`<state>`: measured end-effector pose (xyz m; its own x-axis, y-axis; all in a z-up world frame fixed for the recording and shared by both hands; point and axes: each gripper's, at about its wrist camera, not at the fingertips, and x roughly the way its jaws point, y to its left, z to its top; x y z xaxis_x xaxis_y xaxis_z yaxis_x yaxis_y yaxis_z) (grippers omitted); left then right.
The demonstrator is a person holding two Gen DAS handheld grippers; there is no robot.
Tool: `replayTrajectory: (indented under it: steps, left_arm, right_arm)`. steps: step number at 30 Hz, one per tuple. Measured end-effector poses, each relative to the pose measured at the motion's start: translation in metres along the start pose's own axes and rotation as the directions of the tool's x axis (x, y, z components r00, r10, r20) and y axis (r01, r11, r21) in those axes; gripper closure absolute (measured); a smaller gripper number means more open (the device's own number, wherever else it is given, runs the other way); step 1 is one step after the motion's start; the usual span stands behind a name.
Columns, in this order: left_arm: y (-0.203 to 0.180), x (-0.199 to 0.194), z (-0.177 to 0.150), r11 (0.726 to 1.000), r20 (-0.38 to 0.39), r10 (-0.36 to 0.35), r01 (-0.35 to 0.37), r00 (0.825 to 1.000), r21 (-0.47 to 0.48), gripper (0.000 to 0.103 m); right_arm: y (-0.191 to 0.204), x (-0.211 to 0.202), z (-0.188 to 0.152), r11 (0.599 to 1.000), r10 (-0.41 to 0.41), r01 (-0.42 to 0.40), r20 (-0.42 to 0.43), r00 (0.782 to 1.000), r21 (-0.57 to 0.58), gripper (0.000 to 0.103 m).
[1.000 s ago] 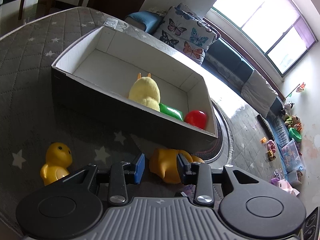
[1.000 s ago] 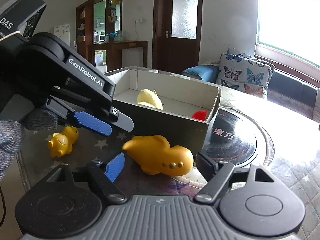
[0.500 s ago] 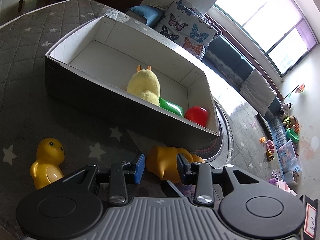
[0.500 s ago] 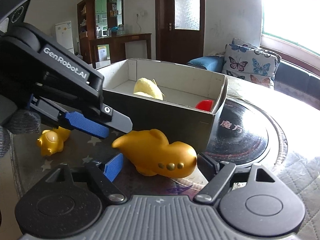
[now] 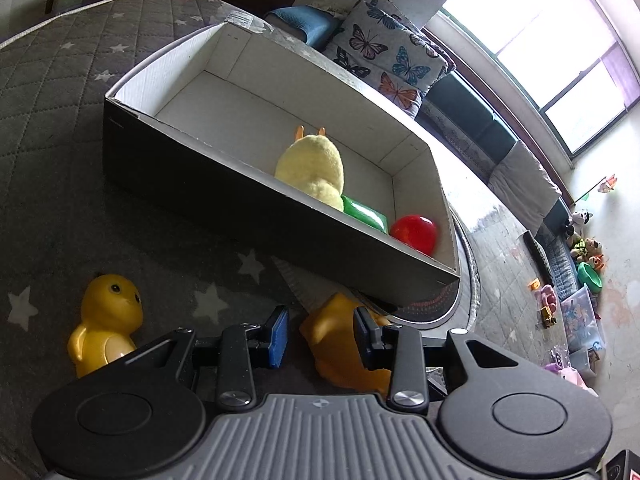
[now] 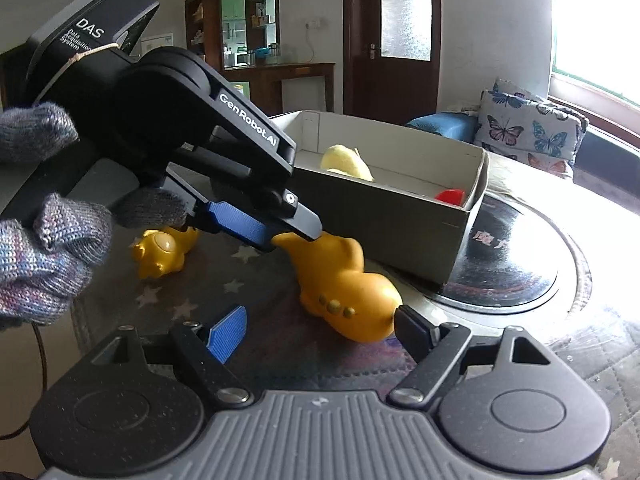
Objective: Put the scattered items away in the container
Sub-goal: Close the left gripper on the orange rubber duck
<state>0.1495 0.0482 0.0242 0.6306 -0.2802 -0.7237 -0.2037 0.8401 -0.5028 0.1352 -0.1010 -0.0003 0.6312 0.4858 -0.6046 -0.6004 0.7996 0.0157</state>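
Note:
An orange-yellow whale toy (image 6: pixel 344 284) lies on the grey star-patterned mat in front of the cardboard box (image 5: pixel 248 208). My left gripper (image 5: pixel 320 336) is open, one pad on each side of the toy's tail end (image 5: pixel 336 332). Seen from the right wrist, the left gripper (image 6: pixel 288 236) reaches down over that tail. My right gripper (image 6: pixel 320 332) stands open near the toy's rounded head, its right finger (image 6: pixel 412 332) almost at it. Inside the box are a yellow plush chick (image 5: pixel 312 168), a green block (image 5: pixel 364 212) and a red ball (image 5: pixel 414 234). A small yellow duck (image 5: pixel 106 316) stands on the mat to the left.
A person's knitted-glove hand (image 6: pixel 48 240) holds the left gripper. A round black plate (image 6: pixel 516 268) lies under the box's right end. Butterfly cushions (image 6: pixel 532 136) and a sofa lie behind the table. Toys litter the floor at far right (image 5: pixel 576 308).
The right wrist view has drawn closer to the whale toy, which now fills more of the gap between its fingers. The left gripper stays at the tail, its opening unchanged.

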Motion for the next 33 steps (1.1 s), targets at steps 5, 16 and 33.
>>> replayTrajectory:
  steps: [5,16,33]
  left_arm:
    - [0.002,0.002,0.001,1.0,-0.003,-0.02,0.02,1.0,-0.013,0.065]
    - [0.004,0.016,0.006,0.997,-0.016,-0.054,0.053,0.998,-0.06,0.064]
    - [-0.001,-0.003,0.006,0.995,0.011,-0.092,0.093,0.996,-0.024,0.071]
  right_arm:
    - [-0.008,0.01,0.005,0.999,-0.031,0.031,-0.006,1.0,0.014,0.023]
    - [-0.008,0.03,0.009,0.999,-0.038,0.038,-0.027,0.999,-0.014,0.039]
    - [0.005,0.006,0.006,0.997,-0.074,0.074,0.027,0.997,-0.022,0.05]
